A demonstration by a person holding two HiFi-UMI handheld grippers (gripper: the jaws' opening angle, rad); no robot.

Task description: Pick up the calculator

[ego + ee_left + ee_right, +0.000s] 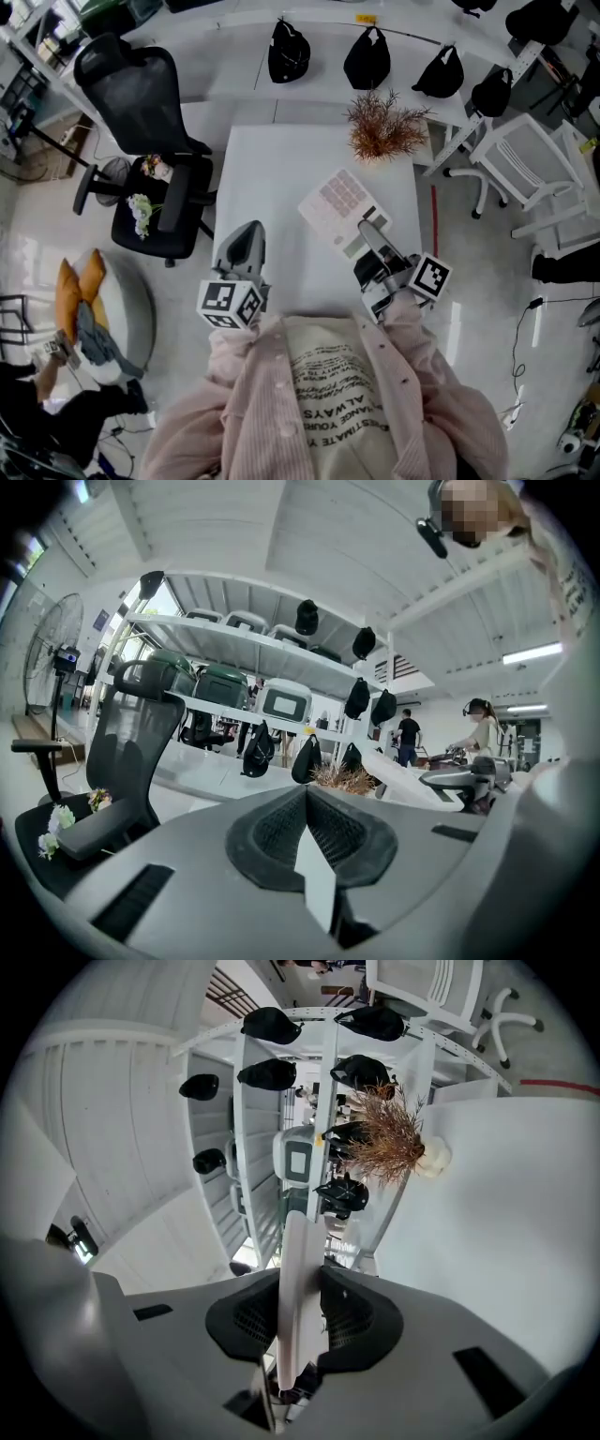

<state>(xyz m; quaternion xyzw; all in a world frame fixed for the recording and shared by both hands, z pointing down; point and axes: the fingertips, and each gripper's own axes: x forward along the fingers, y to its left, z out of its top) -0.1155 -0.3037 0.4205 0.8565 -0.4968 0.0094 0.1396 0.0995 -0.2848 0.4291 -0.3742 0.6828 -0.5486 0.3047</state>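
The calculator is clamped in the right gripper and held over the right half of the white worktop, close to its right edge. Its keys face up, and its far end points toward the worktop's far edge. The head view shows the gripper gripping the calculator's near end. In the right gripper view the calculator is seen edge-on as a thin pale slab. It stands between the two dark pads of the right gripper, and both pads press against its faces. The left gripper hangs over the near left part of the worktop, well apart from the calculator. In its own view the tips of the left gripper meet with nothing between them. A bunch of dried reddish-brown twigs sits at the far edge of the worktop near its right corner, beyond the calculator. A black office chair stands off the left edge with some small white flowers on its seat. A white chair stands off to the right. Black bags hang in a row along a white rack beyond the far edge.
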